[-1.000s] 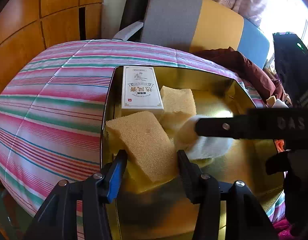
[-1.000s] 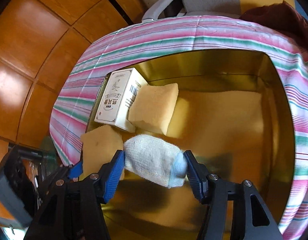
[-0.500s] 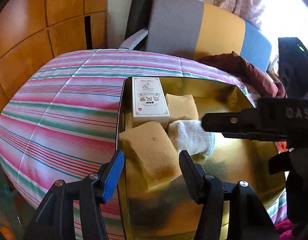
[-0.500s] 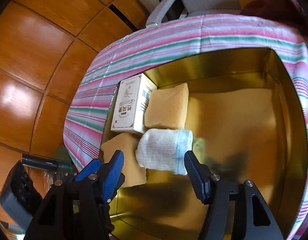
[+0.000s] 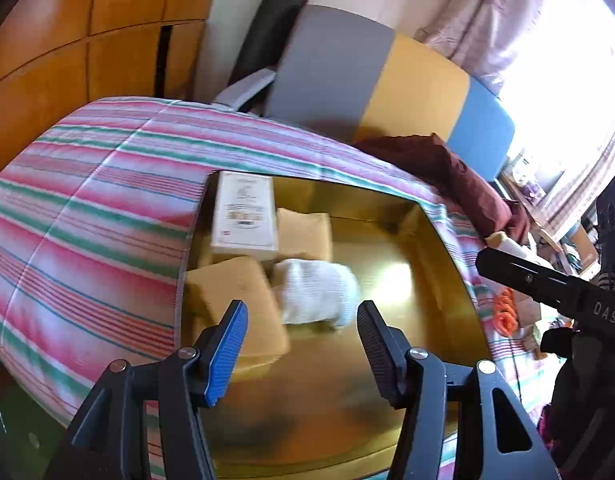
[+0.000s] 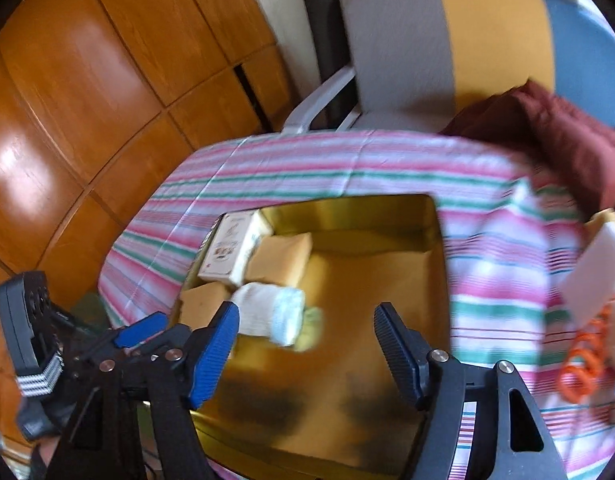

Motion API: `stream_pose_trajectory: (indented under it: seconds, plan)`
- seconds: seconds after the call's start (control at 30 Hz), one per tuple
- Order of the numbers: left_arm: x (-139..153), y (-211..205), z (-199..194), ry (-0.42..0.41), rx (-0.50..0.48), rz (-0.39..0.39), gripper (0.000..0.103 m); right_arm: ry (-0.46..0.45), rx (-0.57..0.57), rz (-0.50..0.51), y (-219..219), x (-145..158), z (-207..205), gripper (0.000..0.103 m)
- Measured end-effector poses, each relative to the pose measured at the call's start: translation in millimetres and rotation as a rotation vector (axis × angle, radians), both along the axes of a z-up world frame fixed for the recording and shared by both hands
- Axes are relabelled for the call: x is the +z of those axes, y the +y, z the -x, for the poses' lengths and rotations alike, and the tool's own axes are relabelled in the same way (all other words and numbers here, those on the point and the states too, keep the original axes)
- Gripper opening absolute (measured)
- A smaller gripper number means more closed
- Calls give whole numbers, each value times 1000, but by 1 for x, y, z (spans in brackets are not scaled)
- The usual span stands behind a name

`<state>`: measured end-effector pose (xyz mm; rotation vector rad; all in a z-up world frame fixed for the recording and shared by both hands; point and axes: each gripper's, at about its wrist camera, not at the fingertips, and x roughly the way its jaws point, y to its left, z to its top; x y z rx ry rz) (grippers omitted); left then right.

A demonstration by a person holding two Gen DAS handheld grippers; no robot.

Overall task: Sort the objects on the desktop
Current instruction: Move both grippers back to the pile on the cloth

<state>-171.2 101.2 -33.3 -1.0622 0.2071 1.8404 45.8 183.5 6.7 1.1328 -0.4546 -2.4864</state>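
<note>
Around: gold tray (image 6: 435, 240) on striped tabletop (image 5: 99, 216); orange rings (image 6: 583, 364) right
Tray: box (image 5: 245, 216), two sponges (image 5: 235, 300), white sock (image 5: 315, 296)
Right hand-held gripper (image 6: 307, 344): just widened, empty
Left hand-held gripper (image 5: 301, 344): parted, empty

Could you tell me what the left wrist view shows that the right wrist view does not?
Only the left wrist view shows the bright window and pink curtain. Only the right wrist view shows the white block on the striped cloth. Both show the gold tin holding the white box, two sponges and rolled sock, plus the orange item.
</note>
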Motion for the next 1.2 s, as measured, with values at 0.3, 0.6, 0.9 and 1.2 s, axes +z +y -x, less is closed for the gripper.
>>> stream_pose_trajectory:
  seconds: [0.3,0.6,0.9,1.2]
  plan:
    - [15,30,-37,3,-137,-11,58,-5,-43,-71,81,1,-29,71]
    - [19,68,-80,4,-277,8,58,-106,-202,-126,208,-33,-67,71]
    - [18,105,-131,6,-424,35,58,-253,-391,-67,336,-65,-104,71]
    - [27,144,-190,82,-656,45,63,-415,-256,-193,362,-94,-101,75]
